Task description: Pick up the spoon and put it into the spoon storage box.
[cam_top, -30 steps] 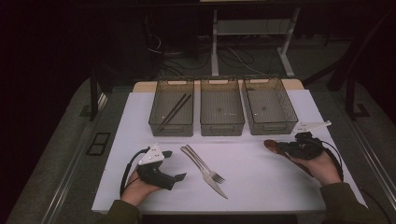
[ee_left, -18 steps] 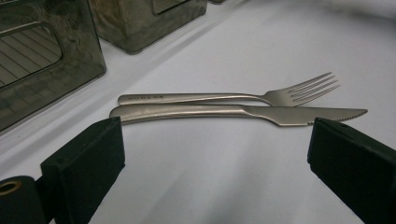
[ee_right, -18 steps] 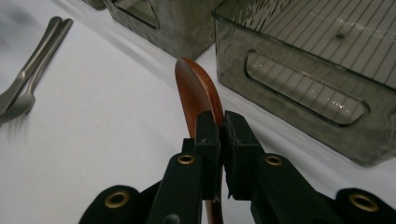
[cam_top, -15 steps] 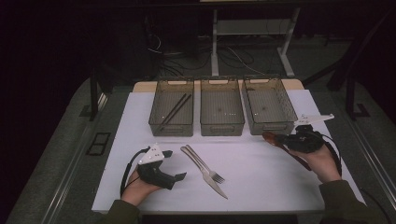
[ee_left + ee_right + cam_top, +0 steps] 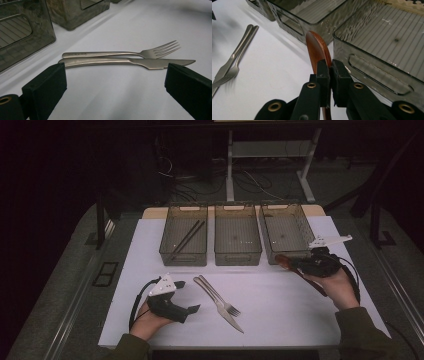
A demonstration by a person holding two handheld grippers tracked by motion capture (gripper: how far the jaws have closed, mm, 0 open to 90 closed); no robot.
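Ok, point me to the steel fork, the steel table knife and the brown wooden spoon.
Steel fork (image 5: 160, 49): left gripper view, on its tines.
Steel table knife (image 5: 160, 63): left gripper view, on its blade.
Brown wooden spoon (image 5: 317, 48): right gripper view, on its bowl.

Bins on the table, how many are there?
3, in a row at the table's far side: the left bin holds chopsticks, the middle bin and the right bin look empty.
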